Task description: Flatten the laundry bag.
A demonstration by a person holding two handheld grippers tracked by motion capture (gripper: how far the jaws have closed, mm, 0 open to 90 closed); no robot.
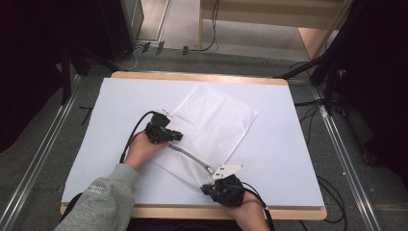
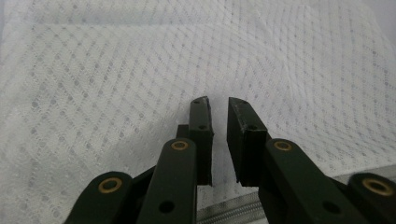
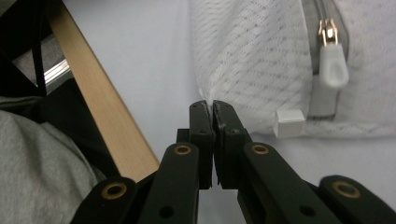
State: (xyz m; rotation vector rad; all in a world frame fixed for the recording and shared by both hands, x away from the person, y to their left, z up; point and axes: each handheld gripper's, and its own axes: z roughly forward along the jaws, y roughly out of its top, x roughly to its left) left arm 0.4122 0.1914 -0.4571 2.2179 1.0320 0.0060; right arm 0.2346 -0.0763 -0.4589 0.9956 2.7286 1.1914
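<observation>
A: Which way does the mesh bag [image 1: 211, 130] run?

B: It lies flat as a diamond, long axis from 1 o'clock down to 7 o'clock across the middle of the table; its grey zipper [image 1: 190, 155] lines the near edge, from 10 to 4 o'clock.

A: And the surface?

B: A white sheet [image 1: 284, 159] covers a table [image 1: 202, 77] with a pale wooden rim; grey carpet and black stands surround it.

A: The claws?

B: The left gripper [image 2: 218, 103] rests on the bag's 9 o'clock side, jaws a narrow slot apart over the mesh. The right gripper [image 3: 213, 106], at the bag's 5 o'clock corner, pinches a fold of mesh, the zipper pull [image 3: 332, 65] at 1 o'clock from it.
</observation>
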